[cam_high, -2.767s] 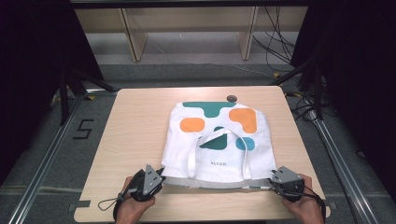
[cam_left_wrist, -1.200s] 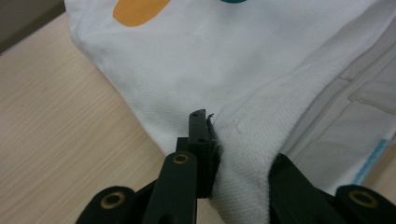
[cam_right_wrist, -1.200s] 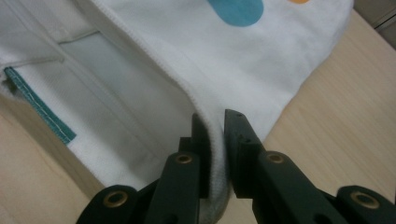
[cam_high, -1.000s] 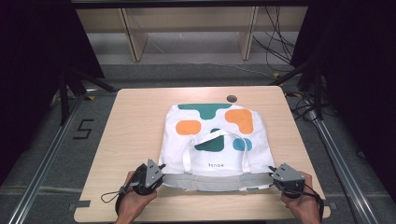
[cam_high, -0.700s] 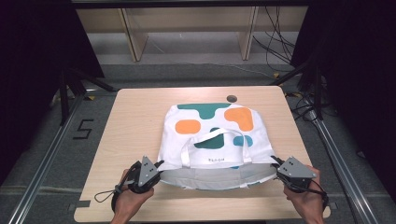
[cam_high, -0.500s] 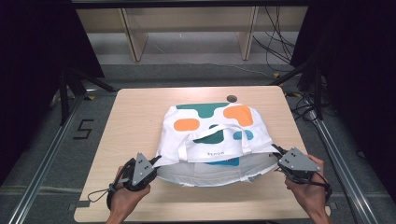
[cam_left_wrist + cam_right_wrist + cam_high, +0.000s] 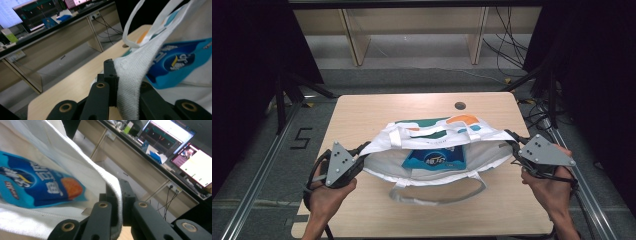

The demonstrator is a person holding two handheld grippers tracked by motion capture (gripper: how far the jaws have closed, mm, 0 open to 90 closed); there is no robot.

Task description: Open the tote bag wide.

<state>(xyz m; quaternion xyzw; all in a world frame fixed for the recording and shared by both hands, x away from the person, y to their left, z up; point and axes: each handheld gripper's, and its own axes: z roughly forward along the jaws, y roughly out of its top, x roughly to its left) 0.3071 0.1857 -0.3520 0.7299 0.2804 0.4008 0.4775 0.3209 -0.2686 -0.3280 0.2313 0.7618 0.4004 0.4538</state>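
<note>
Inspecting the table, we found the left gripper and right gripper each pinching the white bag's rim, mouth open toward the near edge, blue packet inside.

Beyond the bench, monitors sit on a long wooden desk; cables trail beside the desk.

woven cloth bag, glossy packet, matt wooden table.
</note>
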